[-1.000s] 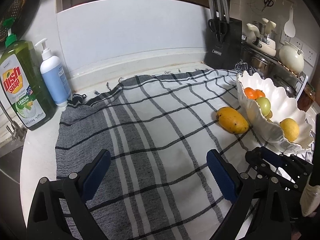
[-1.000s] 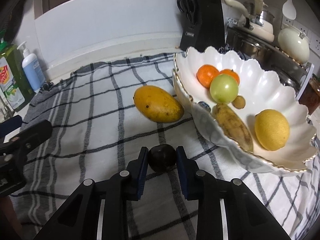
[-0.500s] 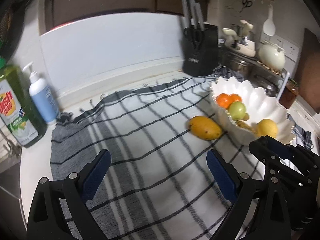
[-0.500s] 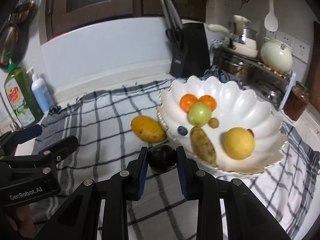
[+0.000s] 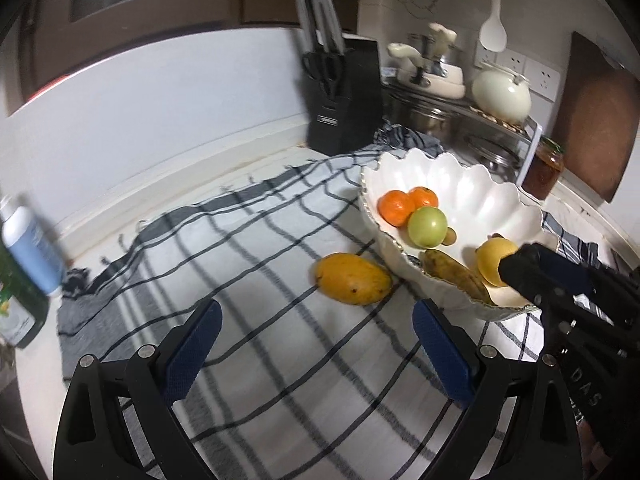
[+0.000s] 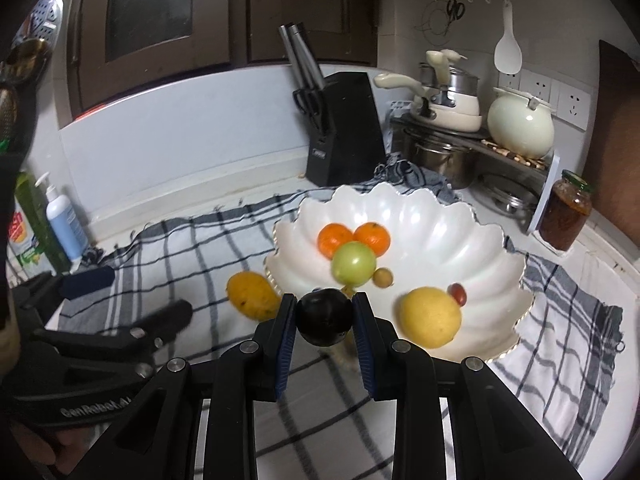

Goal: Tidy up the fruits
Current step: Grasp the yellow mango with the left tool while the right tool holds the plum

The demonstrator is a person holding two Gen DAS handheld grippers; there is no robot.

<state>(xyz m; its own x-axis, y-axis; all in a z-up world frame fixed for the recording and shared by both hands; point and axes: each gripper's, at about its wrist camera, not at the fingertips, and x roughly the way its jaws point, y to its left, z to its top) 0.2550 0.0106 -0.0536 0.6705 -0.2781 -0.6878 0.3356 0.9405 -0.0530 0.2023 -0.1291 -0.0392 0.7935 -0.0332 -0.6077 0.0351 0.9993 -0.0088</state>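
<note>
Blue-padded fingers (image 6: 362, 344) of the right gripper (image 6: 324, 320) are clamped on a dark round fruit (image 6: 324, 317), probably a plum, carried in the air just at the near rim of the scalloped white bowl (image 6: 472, 248). The left gripper (image 5: 316, 350) hangs with its jaws spread wide and nothing between them, above the checked cloth (image 5: 248, 264) toward the counter's front edge.

Outward from the held fruit, the bowl sits on the cloth at the right side of the counter. In it lie two tangerines (image 6: 335, 240), a green round fruit (image 6: 354, 263), a small tan fruit (image 6: 383, 277), a lemon (image 6: 430, 317), a small red fruit (image 6: 458, 294) and, seen from the left wrist, a browned banana (image 5: 454, 272). A mango (image 5: 353, 278) lies on the cloth just outside the bowl's left rim, close to it or touching. At the counter's back edge stands a knife block (image 6: 344, 128); a jar (image 6: 565, 210) stands at the right edge, and a pump bottle (image 6: 64, 220) and dish soap (image 6: 30, 228) at the left edge.

The step in hand looks like carrying the dark fruit into the bowl. The next move calls for bringing it forward over the rim, lowering it onto a bare patch of white between the green fruit and the lemon, and parting the fingers low so it does not roll. The mango seems the last fruit left outside.
</note>
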